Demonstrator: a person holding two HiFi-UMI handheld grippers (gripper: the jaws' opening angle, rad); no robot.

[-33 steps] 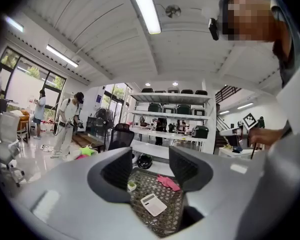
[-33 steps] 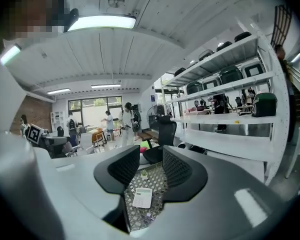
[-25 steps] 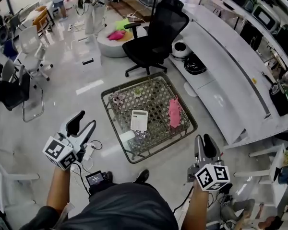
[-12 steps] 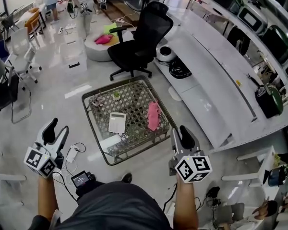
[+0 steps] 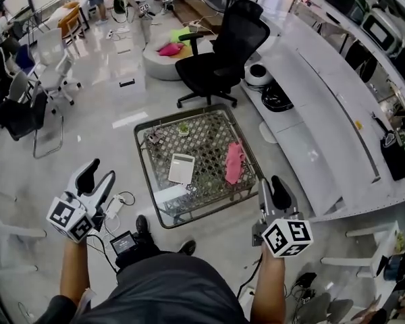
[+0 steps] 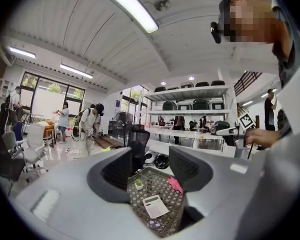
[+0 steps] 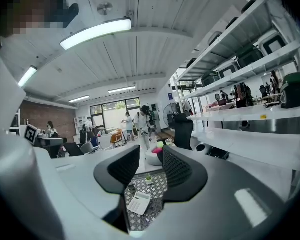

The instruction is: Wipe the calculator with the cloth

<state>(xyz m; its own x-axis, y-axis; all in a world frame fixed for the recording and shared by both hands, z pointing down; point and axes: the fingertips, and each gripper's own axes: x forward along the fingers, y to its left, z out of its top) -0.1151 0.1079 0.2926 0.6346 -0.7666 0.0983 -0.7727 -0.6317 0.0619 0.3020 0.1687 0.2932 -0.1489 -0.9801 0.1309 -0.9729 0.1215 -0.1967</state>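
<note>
Head view showed the calculator [image 5: 181,169] lying flat on the low lattice table [image 5: 206,137]. It lay ahead of both grippers and well apart from them, nearer the left one's line. The pink cloth [image 5: 234,162] lay to its right, not touching it. The calculator's long axis ran away from the person, its far end leaning slightly right. The left gripper [image 5: 100,177] had its jaws spread, with nothing between them. The right gripper [image 5: 273,189] had its jaws parted too, and was likewise empty.
</note>
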